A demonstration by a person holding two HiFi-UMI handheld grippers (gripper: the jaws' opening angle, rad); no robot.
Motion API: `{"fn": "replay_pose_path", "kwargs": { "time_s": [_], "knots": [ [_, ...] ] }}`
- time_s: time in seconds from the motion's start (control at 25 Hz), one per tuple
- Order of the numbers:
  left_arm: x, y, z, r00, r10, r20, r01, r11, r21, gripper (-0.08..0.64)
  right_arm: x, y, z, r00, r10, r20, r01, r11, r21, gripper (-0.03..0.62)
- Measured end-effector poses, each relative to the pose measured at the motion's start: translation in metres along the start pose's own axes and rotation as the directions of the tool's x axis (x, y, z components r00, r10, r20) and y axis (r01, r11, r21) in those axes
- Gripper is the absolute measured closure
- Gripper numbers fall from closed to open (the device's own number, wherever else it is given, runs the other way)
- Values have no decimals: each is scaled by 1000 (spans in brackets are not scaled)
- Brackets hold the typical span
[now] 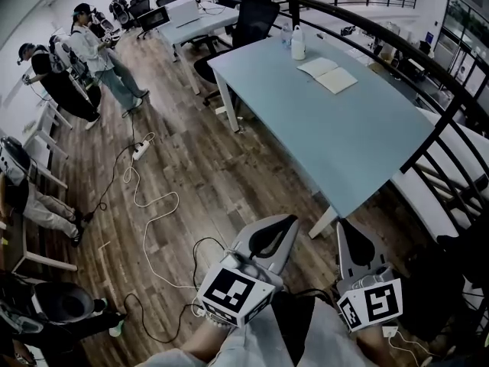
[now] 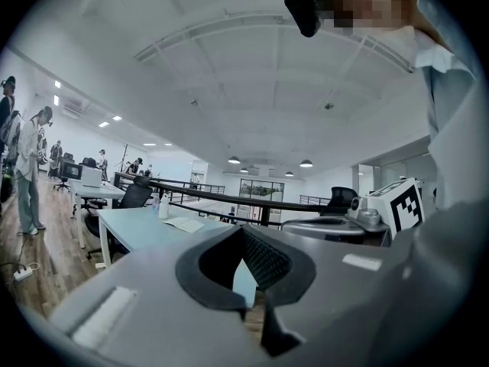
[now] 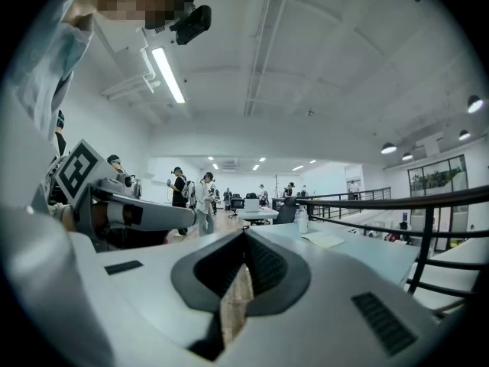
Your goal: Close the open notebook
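Observation:
The open notebook [image 1: 327, 75] lies flat with pale pages on the far part of a light blue table [image 1: 336, 136], next to a white bottle [image 1: 298, 44]. Both grippers are held low near the person's body, over the wooden floor and well short of the table. My left gripper [image 1: 290, 223] is shut with nothing in it, and so is my right gripper [image 1: 344, 226]. In the left gripper view the shut left gripper [image 2: 243, 232] points towards the distant notebook [image 2: 183, 223]. In the right gripper view the right gripper [image 3: 246, 235] faces the notebook [image 3: 325, 240] and the bottle [image 3: 302, 220].
A black curved railing [image 1: 397, 48] runs along the table's right side. A black office chair [image 1: 248, 29] stands at the table's far end. White cables and a power strip [image 1: 140, 150] lie on the floor. Several people [image 1: 99, 56] stand at the left, by other desks.

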State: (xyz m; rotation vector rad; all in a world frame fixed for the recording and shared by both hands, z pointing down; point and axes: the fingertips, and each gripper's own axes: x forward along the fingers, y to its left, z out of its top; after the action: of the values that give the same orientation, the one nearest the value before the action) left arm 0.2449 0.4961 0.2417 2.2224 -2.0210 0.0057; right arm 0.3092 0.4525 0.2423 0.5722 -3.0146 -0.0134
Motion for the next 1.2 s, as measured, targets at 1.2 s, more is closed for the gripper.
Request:
{"fn": "replay_pose_path", "kwargs": {
  "time_s": [1.2],
  "knots": [
    [-20,103,10,970,239,49,-237,971,-44,557,100,26,5,982,187,2,-187,981,-54,591]
  ]
}}
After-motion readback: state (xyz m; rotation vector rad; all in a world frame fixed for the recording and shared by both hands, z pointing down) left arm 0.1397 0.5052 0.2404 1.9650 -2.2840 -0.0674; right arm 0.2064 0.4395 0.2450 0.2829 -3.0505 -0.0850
